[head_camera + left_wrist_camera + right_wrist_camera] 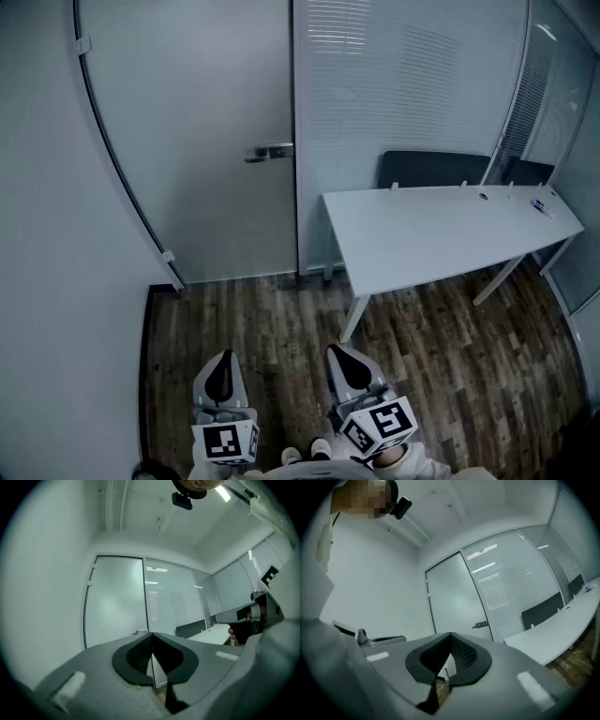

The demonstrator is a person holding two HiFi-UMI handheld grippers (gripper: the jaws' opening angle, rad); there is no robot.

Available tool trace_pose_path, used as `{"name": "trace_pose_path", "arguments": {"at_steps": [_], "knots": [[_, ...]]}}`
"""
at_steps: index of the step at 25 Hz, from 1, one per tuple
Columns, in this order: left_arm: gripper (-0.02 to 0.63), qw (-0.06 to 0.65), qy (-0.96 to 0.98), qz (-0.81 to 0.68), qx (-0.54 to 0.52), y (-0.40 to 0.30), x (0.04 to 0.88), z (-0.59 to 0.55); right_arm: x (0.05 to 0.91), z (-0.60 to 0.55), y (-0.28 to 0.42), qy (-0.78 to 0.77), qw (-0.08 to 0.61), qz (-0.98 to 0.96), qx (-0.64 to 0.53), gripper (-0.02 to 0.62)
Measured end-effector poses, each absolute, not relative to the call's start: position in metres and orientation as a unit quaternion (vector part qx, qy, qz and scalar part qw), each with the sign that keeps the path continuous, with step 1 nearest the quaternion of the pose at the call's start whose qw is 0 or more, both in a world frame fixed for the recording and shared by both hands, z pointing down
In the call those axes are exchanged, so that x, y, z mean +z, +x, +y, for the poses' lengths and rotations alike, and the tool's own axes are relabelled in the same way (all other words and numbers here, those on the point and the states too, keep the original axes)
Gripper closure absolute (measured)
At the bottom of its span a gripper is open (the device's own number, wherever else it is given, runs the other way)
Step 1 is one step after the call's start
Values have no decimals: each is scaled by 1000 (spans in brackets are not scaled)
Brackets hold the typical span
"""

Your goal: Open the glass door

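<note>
Both left gripper (222,361) and right gripper (345,356) face the shut glass door (206,112), fingers (139,654) together, empty.

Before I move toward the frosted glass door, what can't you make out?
- Silver lever handle: too small in every view to show a lock.
- Frosted glass door: lower part hidden behind the left gripper and right gripper in their own views.
- Small dark item on the white table: too small to name, head view.
</note>
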State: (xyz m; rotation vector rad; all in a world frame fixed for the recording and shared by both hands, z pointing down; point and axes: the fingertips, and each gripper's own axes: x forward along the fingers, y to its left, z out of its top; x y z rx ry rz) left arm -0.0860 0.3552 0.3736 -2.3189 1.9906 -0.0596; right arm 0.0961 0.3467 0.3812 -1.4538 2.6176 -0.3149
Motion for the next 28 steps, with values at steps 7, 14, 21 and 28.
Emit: {"name": "trace_pose_path", "arguments": {"at_steps": [7, 14, 21, 28], "knots": [[603, 38, -764, 644, -26, -84, 388, 354, 387, 348, 98, -486, 67, 865, -109, 592], [603, 38, -767, 640, -29, -66, 389, 347, 390, 343, 116, -491, 81, 859, -119, 592], [603, 43, -758, 650, -35, -50, 386, 337, 393, 330, 133, -481, 84, 864, -119, 592], [603, 50, -752, 657, -40, -56, 393, 316, 398, 306, 132, -472, 79, 869, -123, 592]]}}
